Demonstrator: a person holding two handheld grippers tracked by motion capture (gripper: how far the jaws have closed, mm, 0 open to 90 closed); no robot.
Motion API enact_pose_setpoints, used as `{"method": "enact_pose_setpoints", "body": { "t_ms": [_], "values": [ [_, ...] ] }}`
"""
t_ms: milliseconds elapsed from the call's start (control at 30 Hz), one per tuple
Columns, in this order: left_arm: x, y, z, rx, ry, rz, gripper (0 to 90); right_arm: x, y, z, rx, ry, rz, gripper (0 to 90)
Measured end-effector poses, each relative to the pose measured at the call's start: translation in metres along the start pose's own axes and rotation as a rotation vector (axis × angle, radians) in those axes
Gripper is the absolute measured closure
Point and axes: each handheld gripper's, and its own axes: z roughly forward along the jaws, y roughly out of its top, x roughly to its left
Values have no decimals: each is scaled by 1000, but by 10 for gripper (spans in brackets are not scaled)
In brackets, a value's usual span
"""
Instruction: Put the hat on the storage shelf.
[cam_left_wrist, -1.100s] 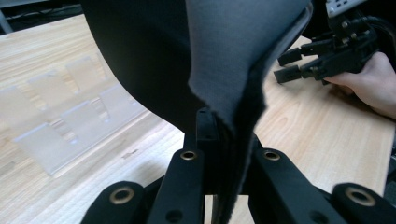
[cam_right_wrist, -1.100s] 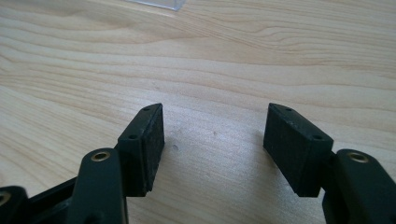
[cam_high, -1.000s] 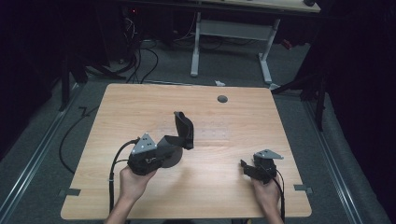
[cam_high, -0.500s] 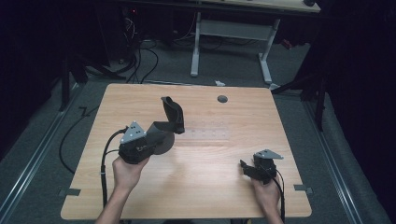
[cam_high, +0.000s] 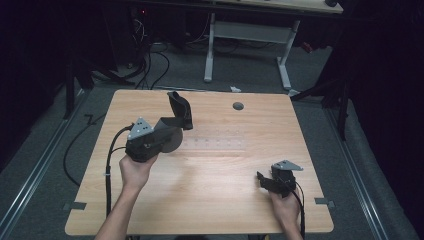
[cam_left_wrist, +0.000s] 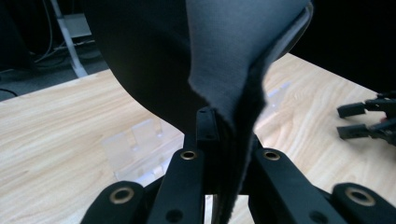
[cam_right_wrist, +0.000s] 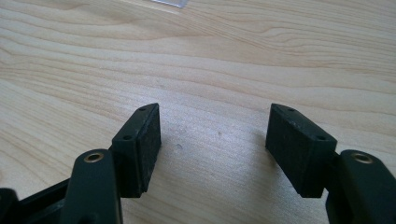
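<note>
Left gripper (cam_high: 172, 125) around maybe-fabric piece (cam_high: 180, 107)

Wooden table (cam_high: 220, 200), seemingly grey carpet (cam_high: 45, 165)

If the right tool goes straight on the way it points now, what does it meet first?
Probably the bare table: the right tool is open, with only wood ahead. A clear plastic piece lies farther on; its depth is unclear.
</note>
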Motion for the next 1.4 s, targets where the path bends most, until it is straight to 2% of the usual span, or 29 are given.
{"method": "enact_pose_setpoints", "body": {
  "t_ms": [133,467,700,1167,1400],
  "values": [
    [7,0,9,-3,23,-1,859,0,0,0,0,1,0,358],
    [19,0,25,-18,62,25,859,0,0,0,2,2,0,357],
    [29,-5,34,-16,94,31,859,0,0,0,2,2,0,357],
    [38,-10,43,-17,140,52,859,0,0,0,2,4,-4,356],
    [40,-12,47,-20,147,52,859,0,0,0,2,4,-4,356]
  ]
}}
